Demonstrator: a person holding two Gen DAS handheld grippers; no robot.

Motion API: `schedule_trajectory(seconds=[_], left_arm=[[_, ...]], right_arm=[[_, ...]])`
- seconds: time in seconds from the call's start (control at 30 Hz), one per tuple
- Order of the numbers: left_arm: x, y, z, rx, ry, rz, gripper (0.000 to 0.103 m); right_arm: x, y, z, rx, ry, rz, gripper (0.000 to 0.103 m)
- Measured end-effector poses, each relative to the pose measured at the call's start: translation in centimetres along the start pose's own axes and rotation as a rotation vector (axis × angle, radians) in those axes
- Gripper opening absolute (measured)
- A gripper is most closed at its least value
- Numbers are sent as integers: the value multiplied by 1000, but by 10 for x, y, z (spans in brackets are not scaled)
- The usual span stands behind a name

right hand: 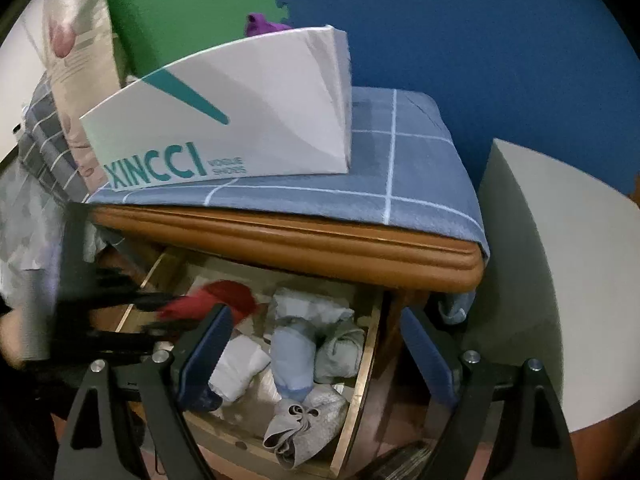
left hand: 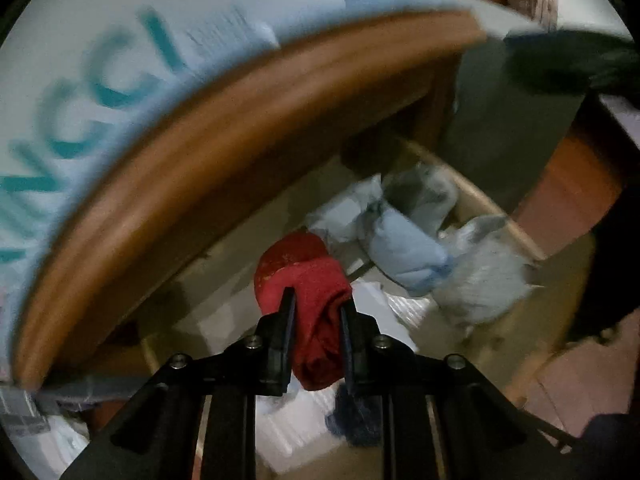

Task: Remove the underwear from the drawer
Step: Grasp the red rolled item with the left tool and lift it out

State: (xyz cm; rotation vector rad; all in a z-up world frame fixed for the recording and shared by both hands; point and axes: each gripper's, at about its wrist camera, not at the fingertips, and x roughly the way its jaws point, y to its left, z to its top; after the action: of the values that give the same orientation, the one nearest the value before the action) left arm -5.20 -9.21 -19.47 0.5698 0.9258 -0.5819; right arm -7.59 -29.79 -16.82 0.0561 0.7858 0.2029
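A red pair of underwear is pinched between the black fingers of my left gripper, which is shut on it just above the open wooden drawer. In the right wrist view the same red underwear hangs blurred over the drawer's left part, with the left gripper coming in from the left. My right gripper stands open above the drawer, with nothing between its blue pads. Inside lie a light blue roll, a white roll and a grey garment.
A wooden tabletop edge overhangs the drawer, covered by a blue checked cloth. On the cloth stands a white shoe box with something purple behind it. A pale rounded surface is at the right.
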Motion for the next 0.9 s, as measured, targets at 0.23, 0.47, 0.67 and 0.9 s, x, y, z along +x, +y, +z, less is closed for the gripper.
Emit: schedule_trajectory(seconds=[0.23,0.47,0.67,0.9], left_arm=[[-103,12,-13,-132,-163,71,16],[-190,6,-9,-211,-312,83,16],[-248,16,0,-258,-410,127,16],[-301,44,42,-295,-540,233,16]], right_arm=[[6,10,-1,-46,0,-36,88],[15,27,-7,-130,28,-56,88],[19,29,-9,-145,38,-50,88],[21,35,-11,-160,40,-33,88]])
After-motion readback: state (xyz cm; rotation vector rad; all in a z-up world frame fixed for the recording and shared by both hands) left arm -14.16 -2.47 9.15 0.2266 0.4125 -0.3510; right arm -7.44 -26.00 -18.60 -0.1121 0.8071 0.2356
